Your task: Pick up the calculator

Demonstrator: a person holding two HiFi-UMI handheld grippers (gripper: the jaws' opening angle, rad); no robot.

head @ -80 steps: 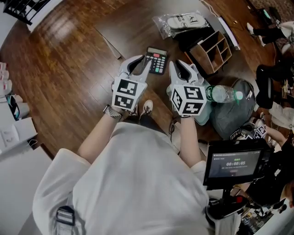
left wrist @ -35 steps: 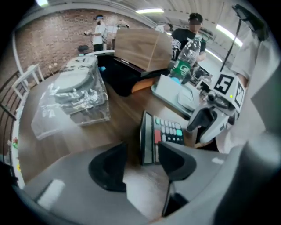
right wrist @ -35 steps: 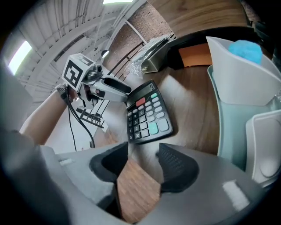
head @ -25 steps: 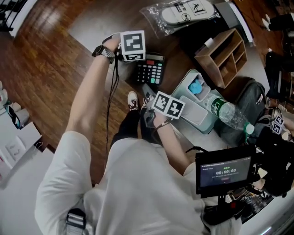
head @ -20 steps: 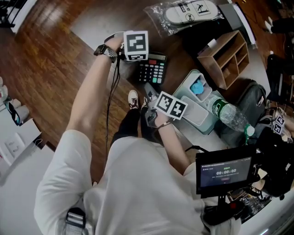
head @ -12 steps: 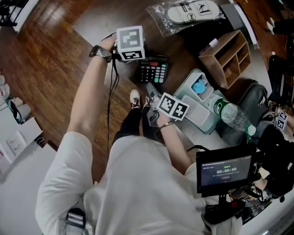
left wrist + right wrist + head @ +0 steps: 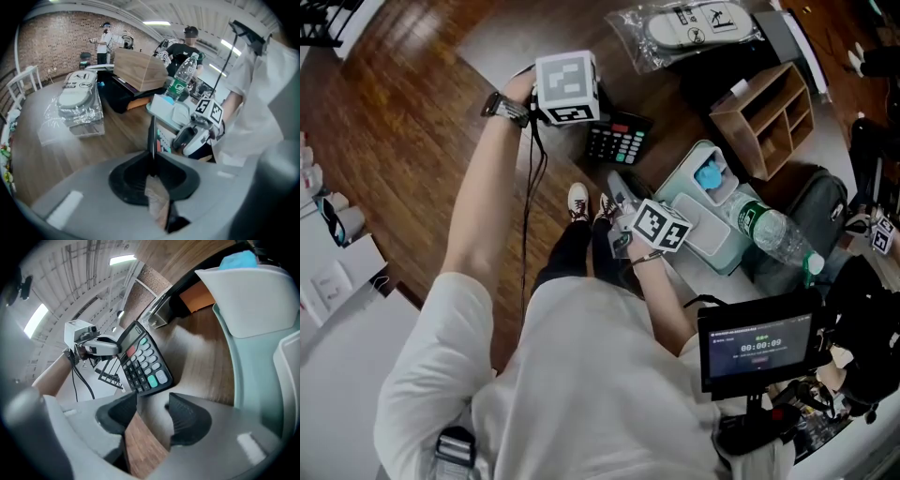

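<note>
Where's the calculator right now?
Head view, upper centre: the calculator is pinched in the left claw, over the wooden floor, just left of the pale green box.

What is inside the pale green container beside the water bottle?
A crumpled blue thing lies in the open end of the pale green container. A pale lid covers the rest, so nothing under it can be seen.

Dark wood floor (image 7: 403,141) fills the upper left of the head view, with a wooden shelf (image 7: 766,105) at upper right. In the left gripper view a brick wall (image 7: 51,37) spans the upper left, a white chair (image 7: 22,78) stands at the left edge, and strip lights (image 7: 157,22) glow at top centre.
</note>
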